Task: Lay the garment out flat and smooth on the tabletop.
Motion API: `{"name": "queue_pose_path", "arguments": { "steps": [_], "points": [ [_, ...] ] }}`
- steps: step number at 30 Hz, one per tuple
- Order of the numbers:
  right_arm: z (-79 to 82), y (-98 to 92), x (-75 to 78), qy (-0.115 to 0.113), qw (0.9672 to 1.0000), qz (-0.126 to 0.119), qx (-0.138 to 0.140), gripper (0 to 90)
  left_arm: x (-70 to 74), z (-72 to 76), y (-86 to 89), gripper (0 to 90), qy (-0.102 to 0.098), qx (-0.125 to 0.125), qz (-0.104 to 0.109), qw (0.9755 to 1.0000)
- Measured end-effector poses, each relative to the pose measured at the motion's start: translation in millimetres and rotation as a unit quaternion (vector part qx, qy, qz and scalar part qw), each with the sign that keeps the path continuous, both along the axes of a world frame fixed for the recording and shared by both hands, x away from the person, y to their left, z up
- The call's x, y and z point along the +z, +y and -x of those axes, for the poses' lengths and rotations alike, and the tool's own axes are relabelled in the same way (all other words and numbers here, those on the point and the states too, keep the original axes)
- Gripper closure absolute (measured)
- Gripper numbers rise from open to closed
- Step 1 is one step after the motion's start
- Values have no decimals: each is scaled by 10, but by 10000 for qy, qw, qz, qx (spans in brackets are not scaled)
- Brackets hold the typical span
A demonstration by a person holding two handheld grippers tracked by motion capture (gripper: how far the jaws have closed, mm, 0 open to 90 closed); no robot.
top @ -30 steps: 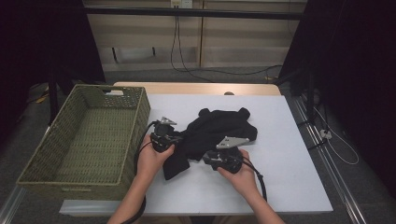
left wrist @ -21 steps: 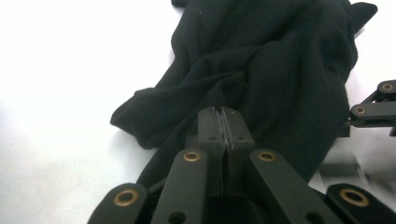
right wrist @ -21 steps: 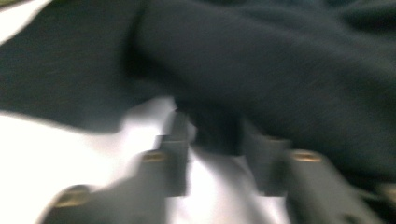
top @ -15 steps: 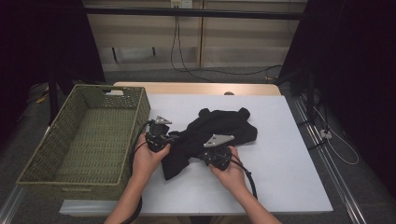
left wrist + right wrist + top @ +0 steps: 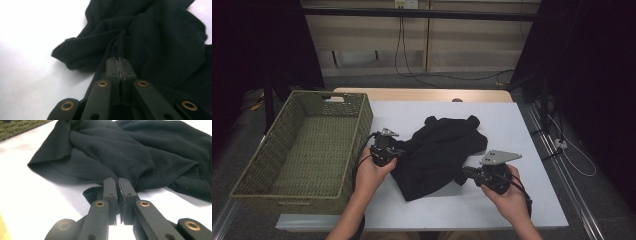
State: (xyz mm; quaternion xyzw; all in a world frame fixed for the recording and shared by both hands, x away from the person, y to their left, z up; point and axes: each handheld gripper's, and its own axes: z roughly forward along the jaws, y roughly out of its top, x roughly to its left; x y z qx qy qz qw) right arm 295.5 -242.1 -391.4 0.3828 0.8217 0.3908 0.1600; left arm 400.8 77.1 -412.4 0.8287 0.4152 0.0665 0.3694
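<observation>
A crumpled black garment [image 5: 439,147] lies on the white table [image 5: 512,125], a little left of the middle. At its left edge my left gripper [image 5: 399,150] is shut, and the left gripper view shows a fold of the black garment [image 5: 150,37] pinched between the left gripper's [image 5: 119,60] pressed-together tips. My right gripper [image 5: 465,173] is at the garment's near right corner. In the right gripper view the right gripper [image 5: 117,181] is shut on a thin edge of the black garment [image 5: 130,152], which stretches away from it.
A woven green basket [image 5: 362,120] with nothing in it stands at the table's left, close beside my left hand. The table's right half and front strip are bare white. Cables hang at the back wall and down the table's right side.
My right gripper has moved to the right and slightly up, pulling the garment's near corner out with it. The left gripper has stayed put on the left edge.
</observation>
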Motion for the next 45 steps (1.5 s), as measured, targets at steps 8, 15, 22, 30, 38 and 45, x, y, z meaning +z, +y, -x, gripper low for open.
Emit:
{"name": "queue_pose_path", "arguments": {
  "steps": [8,15,22,30,38,45],
  "points": [
    [-247,303,-352,371,9985,102,380,843,23,92,46,871,41,-51,157,9999],
    [-387,512,-509,444,9972,211,570,816,34,148,107,536,-35,-179,285,9994],
    [-461,491,-568,504,9977,63,446,654,120,229,145,266,-122,-110,339,9993],
    [-257,225,-366,332,9988,-330,172,565,108,295,189,157,-168,-90,234,9995],
    [-121,276,-589,449,9983,-169,319,619,-19,428,100,141,-235,-411,-68,9989],
    [-120,210,-626,632,9966,-43,527,863,-24,439,50,173,-407,-524,-153,9977]
  ]
}}
